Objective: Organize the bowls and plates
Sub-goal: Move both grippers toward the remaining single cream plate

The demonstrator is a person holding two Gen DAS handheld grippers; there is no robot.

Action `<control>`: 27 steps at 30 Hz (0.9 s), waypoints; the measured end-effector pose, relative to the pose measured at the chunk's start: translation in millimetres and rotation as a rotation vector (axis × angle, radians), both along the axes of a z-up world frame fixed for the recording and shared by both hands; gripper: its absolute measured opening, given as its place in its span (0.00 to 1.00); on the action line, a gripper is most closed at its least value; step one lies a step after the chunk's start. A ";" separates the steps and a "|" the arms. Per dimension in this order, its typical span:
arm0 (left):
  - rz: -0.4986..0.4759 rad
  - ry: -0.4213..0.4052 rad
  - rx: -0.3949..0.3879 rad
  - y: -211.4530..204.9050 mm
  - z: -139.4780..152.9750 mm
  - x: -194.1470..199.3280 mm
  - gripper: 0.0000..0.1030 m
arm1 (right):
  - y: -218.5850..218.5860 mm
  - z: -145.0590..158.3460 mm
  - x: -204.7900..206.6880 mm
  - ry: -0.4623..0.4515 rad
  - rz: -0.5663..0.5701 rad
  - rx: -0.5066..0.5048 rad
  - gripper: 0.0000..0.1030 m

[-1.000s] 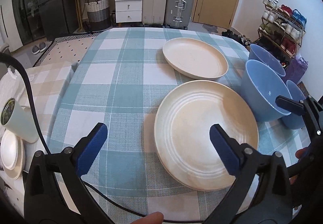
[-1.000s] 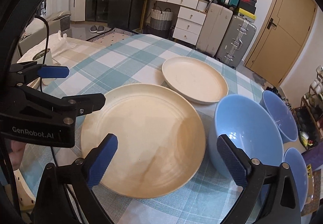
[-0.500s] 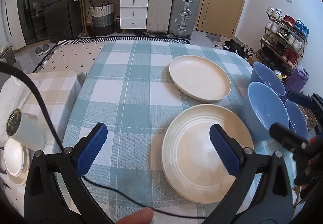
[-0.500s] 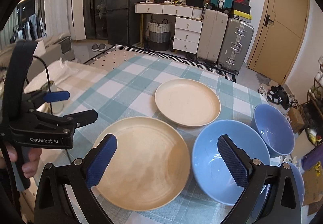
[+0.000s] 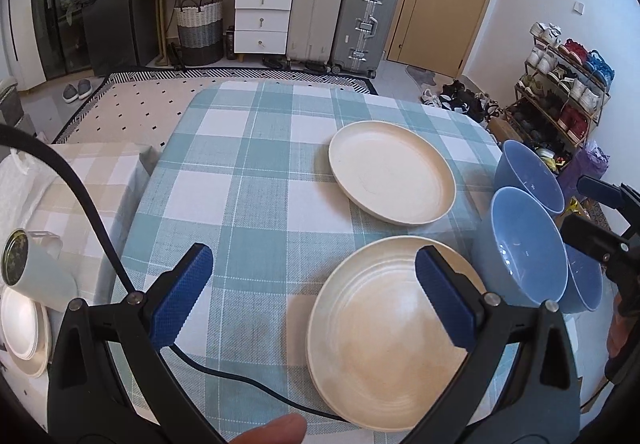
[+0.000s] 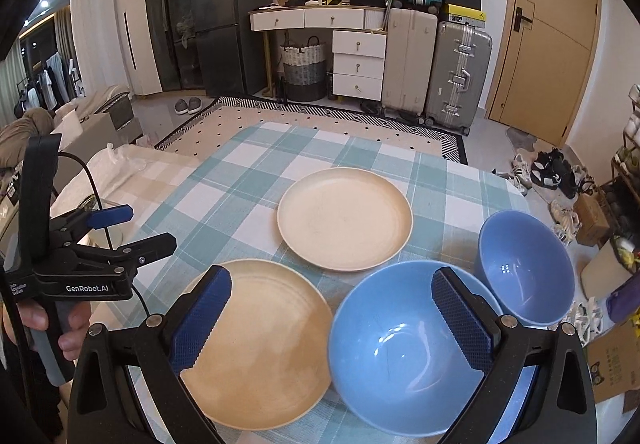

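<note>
Above a checked table [image 5: 256, 179], the left gripper [image 5: 310, 300] hangs with its jaws spread wide and empty; beyond its fingers, on the right half of the cloth, the near cream plate [image 5: 400, 356] sits at the table's front edge, with the far cream plate [image 5: 392, 175] just behind it and apart from it. Farther right, the right gripper [image 6: 332, 316], likewise wide open and holding nothing, hovers over the large blue bowl [image 6: 408, 352], which lies just beside the near plate, with the smaller blue bowl [image 6: 524, 268] behind it. Nothing is stacked yet. The likely start is nesting plate on plate and bowl in bowl: a jaw should probably pinch a rim squarely, lift level and set the piece down centred, as glazed ware may slip. A third blue bowl [image 5: 586, 284] is mostly hidden behind the large one, and whether the large bowl touches the near plate cannot be told.
</note>
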State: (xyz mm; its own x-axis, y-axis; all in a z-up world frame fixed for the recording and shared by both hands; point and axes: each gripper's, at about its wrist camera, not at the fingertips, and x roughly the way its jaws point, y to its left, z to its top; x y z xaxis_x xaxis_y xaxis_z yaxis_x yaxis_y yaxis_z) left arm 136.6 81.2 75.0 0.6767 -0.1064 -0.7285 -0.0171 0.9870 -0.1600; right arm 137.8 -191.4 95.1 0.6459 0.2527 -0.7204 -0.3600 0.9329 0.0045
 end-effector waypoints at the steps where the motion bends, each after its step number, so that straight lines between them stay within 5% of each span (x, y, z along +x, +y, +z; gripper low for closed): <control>1: 0.001 0.000 -0.002 -0.1 0.5 3.3 0.98 | -2.0 0.2 4.0 0.006 0.000 0.006 0.99; 27: 0.031 0.123 -0.053 -5.9 -28.7 104.3 0.98 | -43.1 -39.4 138.3 0.232 -0.126 0.045 0.99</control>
